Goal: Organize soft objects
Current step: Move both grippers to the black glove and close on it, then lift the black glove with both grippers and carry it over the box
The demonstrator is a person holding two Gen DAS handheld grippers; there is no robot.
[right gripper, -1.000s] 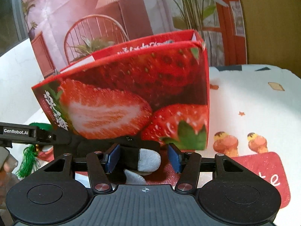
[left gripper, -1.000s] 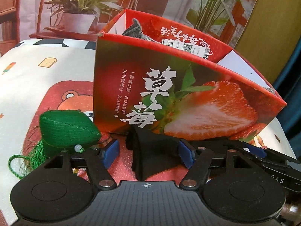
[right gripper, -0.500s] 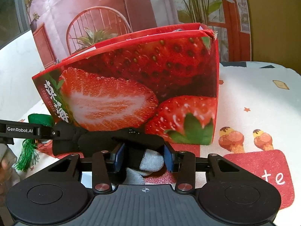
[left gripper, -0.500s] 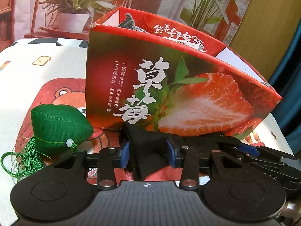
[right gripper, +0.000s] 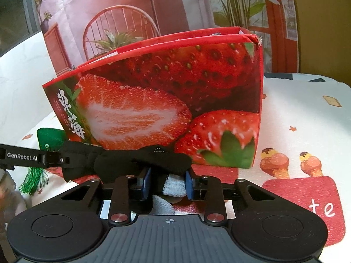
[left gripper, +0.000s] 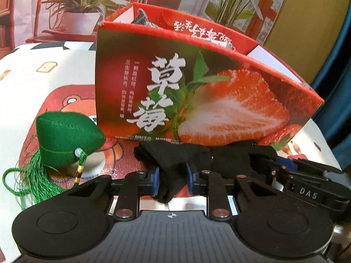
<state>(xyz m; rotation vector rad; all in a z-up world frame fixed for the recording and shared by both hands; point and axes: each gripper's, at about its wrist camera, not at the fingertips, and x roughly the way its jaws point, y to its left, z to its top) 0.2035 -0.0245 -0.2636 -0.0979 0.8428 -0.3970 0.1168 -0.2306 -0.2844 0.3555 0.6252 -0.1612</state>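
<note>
Left wrist view, lower centre: left gripper (left gripper: 171,180) and right gripper (right gripper: 167,183) each pinched one end of the black sock (left gripper: 175,160), stretching it for the strawberry box (left gripper: 197,100).

A black sock (left gripper: 175,160) is pinched between the blue pads of the left gripper (left gripper: 172,180). Straight ahead a strawberry box (left gripper: 197,92) is seen; to the tool's left a green tasselled pouch (left gripper: 65,139) lies on the cloth.
</note>
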